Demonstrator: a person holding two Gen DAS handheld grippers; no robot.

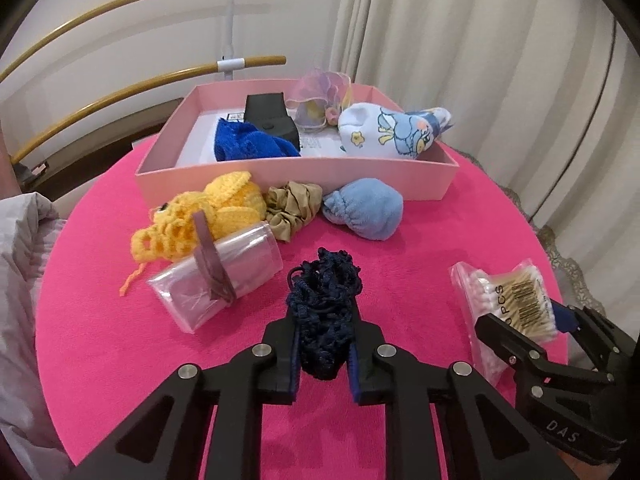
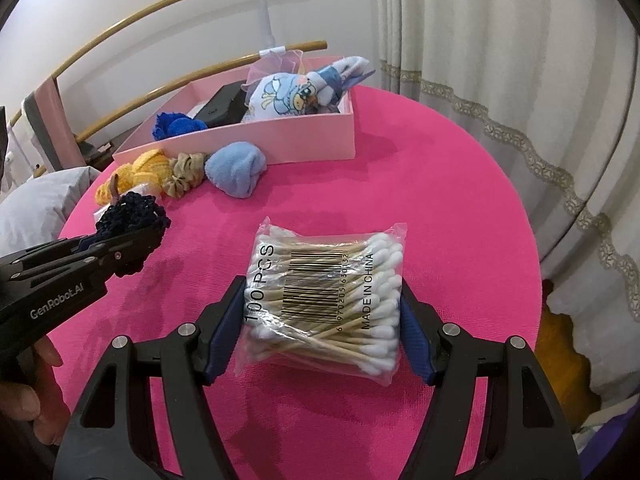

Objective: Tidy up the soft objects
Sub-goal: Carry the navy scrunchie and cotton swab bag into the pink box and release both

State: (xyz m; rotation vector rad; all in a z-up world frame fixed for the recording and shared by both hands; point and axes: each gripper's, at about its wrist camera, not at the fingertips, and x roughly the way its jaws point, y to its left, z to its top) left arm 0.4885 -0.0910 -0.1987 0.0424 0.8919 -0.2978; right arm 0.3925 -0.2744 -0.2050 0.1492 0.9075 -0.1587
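Note:
My left gripper (image 1: 323, 354) is shut on a dark navy knitted bundle (image 1: 324, 308), held over the pink tablecloth; it also shows in the right wrist view (image 2: 132, 216). My right gripper (image 2: 322, 320) is shut on a clear bag of cotton swabs (image 2: 324, 296), also seen in the left wrist view (image 1: 508, 304). A pink box (image 1: 296, 178) at the back holds a blue cloth (image 1: 248, 142), a black case (image 1: 270, 118), a sheer pouch (image 1: 320, 94) and a cartoon-print sock bundle (image 1: 396, 130).
In front of the box lie a yellow crochet toy (image 1: 200, 216), a tan scrunchie (image 1: 294, 208), a light blue sock ball (image 1: 364, 208) and a clear plastic roll (image 1: 218, 276). The round table (image 2: 440, 200) ends at curtains on the right and a rail behind.

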